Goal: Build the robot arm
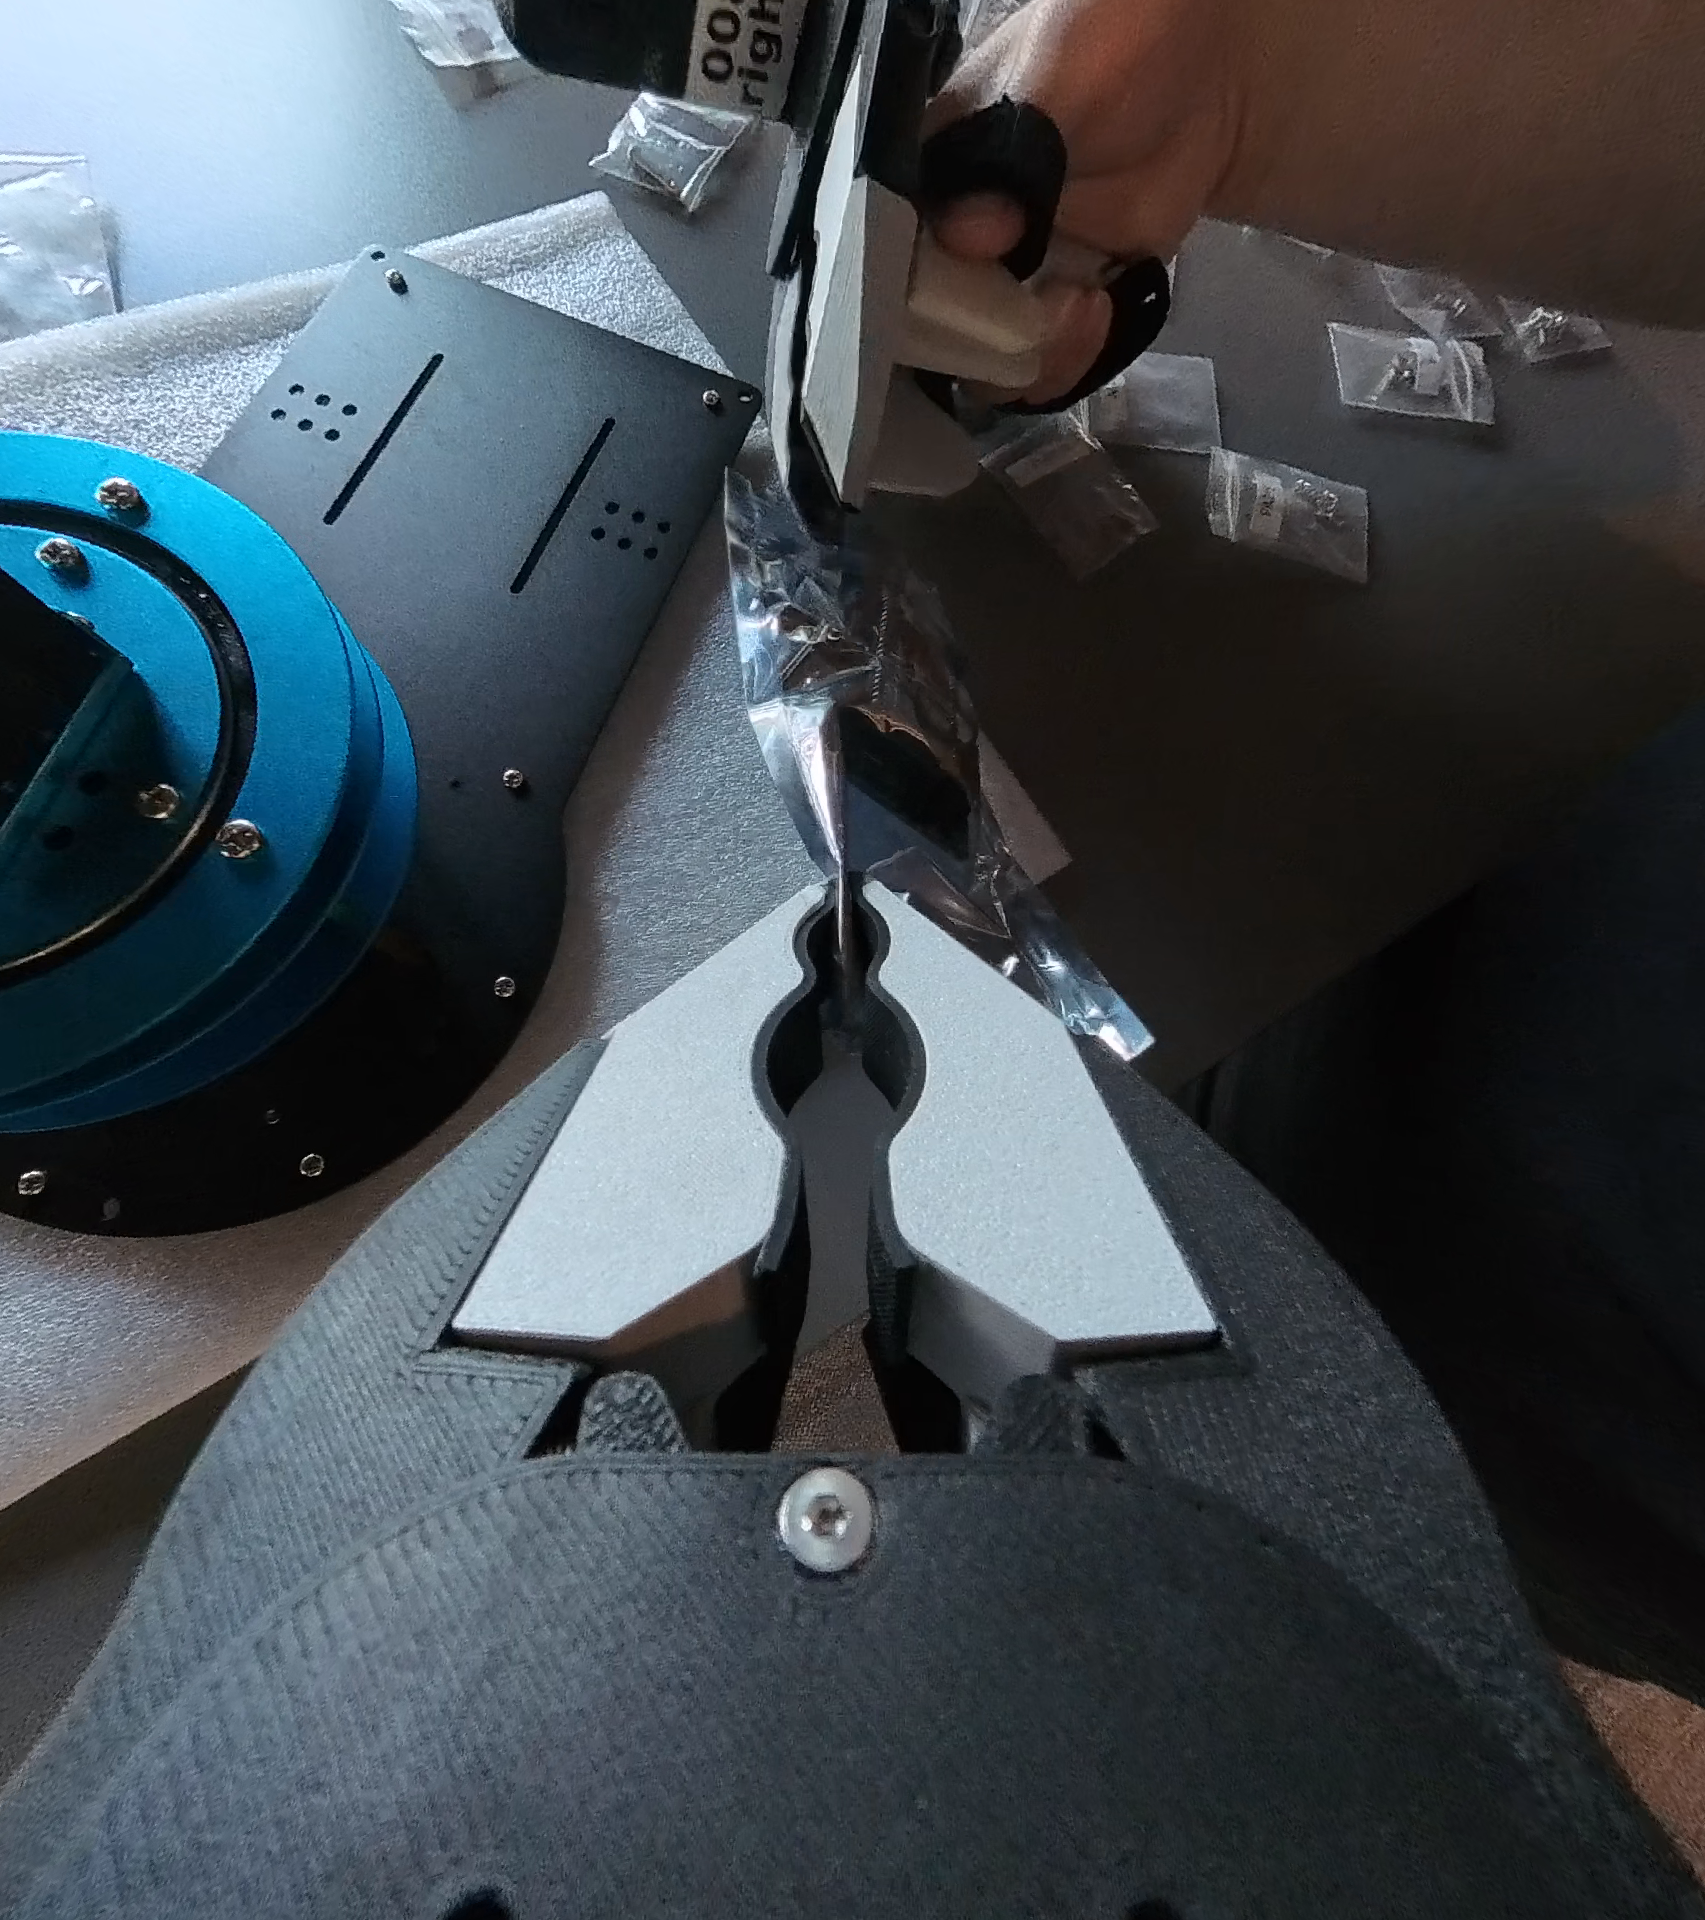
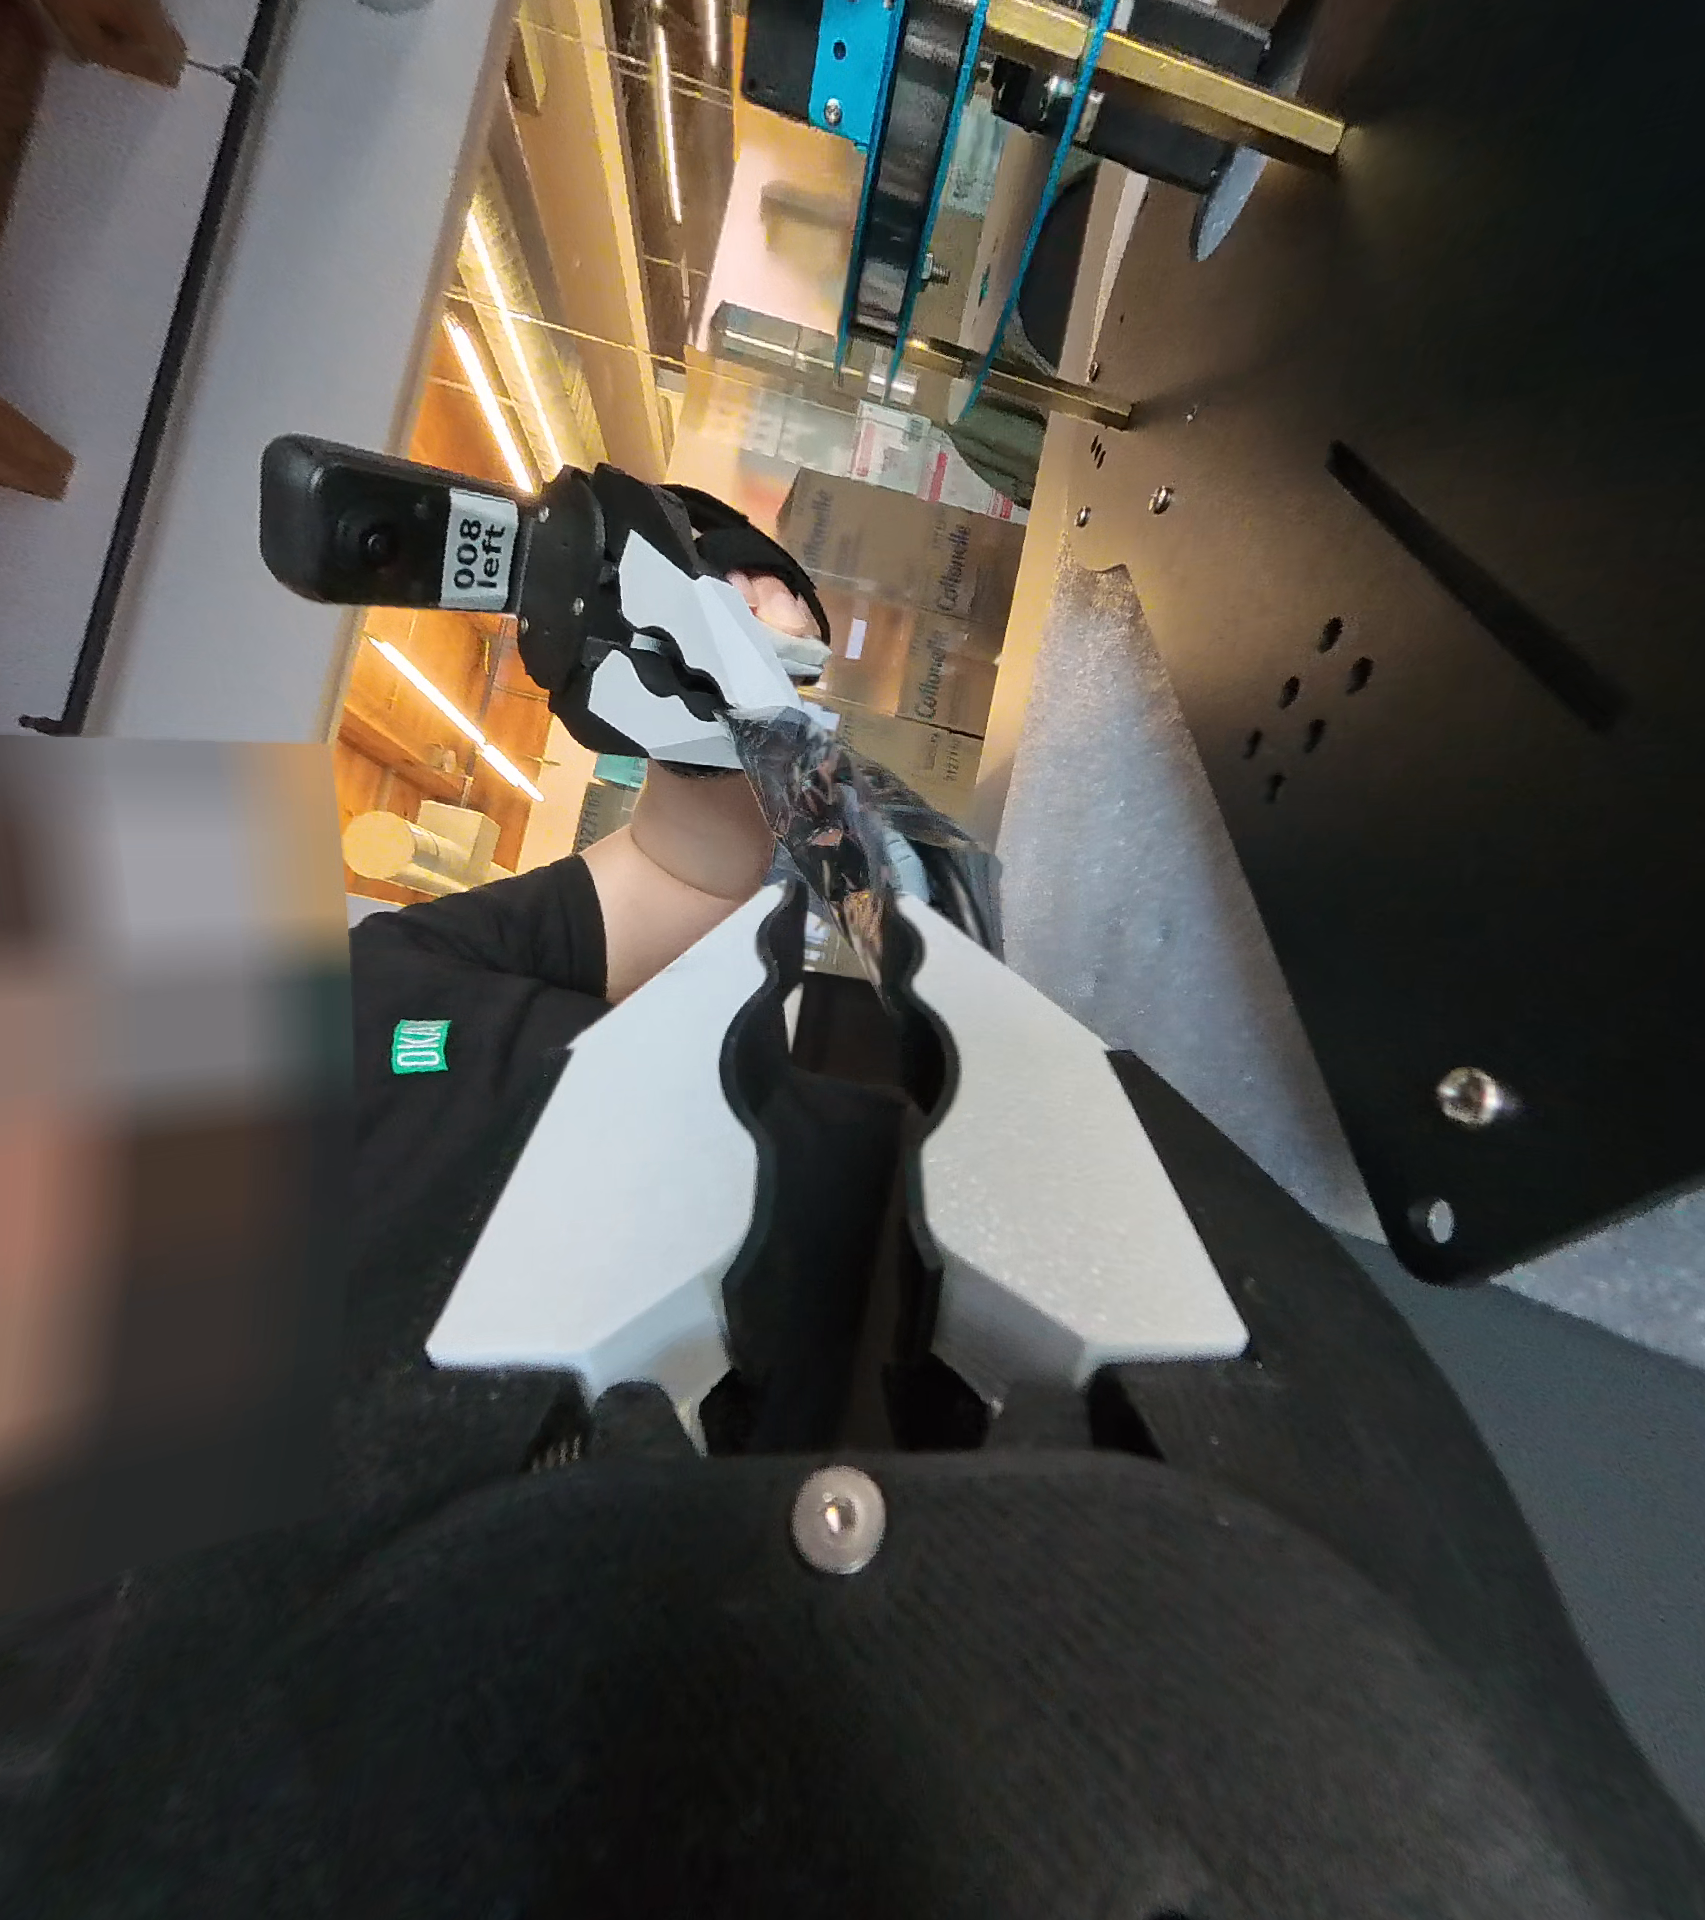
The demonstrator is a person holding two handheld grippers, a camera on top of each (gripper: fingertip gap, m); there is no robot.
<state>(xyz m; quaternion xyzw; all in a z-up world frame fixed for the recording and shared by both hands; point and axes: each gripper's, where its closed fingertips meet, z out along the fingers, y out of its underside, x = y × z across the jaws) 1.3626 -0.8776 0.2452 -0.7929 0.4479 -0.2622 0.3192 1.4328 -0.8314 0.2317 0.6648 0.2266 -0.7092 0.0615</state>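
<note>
A small clear plastic bag (image 1: 858, 717) with a dark part inside is held in the air between both grippers. My left gripper (image 1: 846, 899) is shut on the bag's near edge. My right gripper (image 1: 820, 473) comes down from above and is shut on the bag's far edge. In the right wrist view the right gripper (image 2: 840, 902) pinches the same bag (image 2: 827, 810), and the left gripper (image 2: 723, 722) holds its other end farther off. A hand grips each handle.
A black metal plate (image 1: 474, 520) with slots and holes lies on white foam sheet (image 1: 17, 1351) at left, carrying a blue ring assembly (image 1: 152, 790). Several small clear bags of hardware (image 1: 1284, 509) lie on the grey table at right. The plate (image 2: 1450, 727) fills the right wrist view's right side. Tip to tip, the grippers are about 10 cm apart.
</note>
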